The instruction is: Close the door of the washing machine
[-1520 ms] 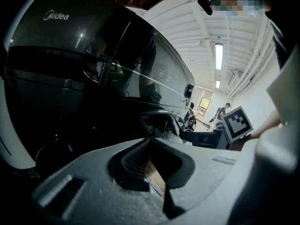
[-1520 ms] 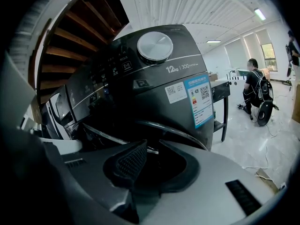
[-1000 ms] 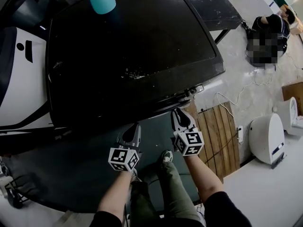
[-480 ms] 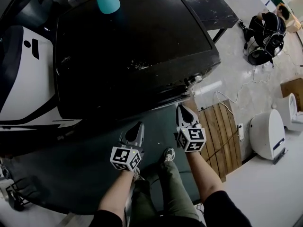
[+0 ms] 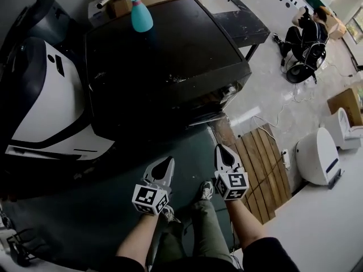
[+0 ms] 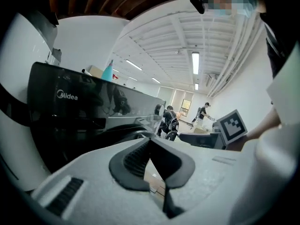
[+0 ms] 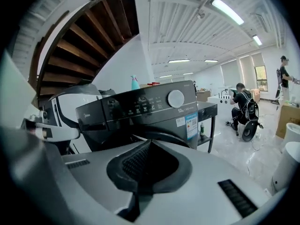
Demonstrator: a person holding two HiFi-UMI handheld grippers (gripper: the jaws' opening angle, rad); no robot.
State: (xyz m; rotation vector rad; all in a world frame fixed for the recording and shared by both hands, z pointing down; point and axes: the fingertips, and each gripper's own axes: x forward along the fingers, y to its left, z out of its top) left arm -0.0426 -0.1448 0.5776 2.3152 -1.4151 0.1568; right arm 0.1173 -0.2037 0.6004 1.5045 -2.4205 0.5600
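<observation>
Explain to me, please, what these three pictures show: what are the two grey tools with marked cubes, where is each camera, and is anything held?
A person stands before a dark washing machine and carries two two-jaw grippers. The head view comes from a camera on the person's head, looking down: the left gripper and right gripper show near the bottom. The two gripper views come from cameras riding on the grippers, looking along their jaws. Both pairs of jaws are shut and hold nothing. A teal spray bottle stands on the machine's top. Neither gripper touches the machine.
</observation>
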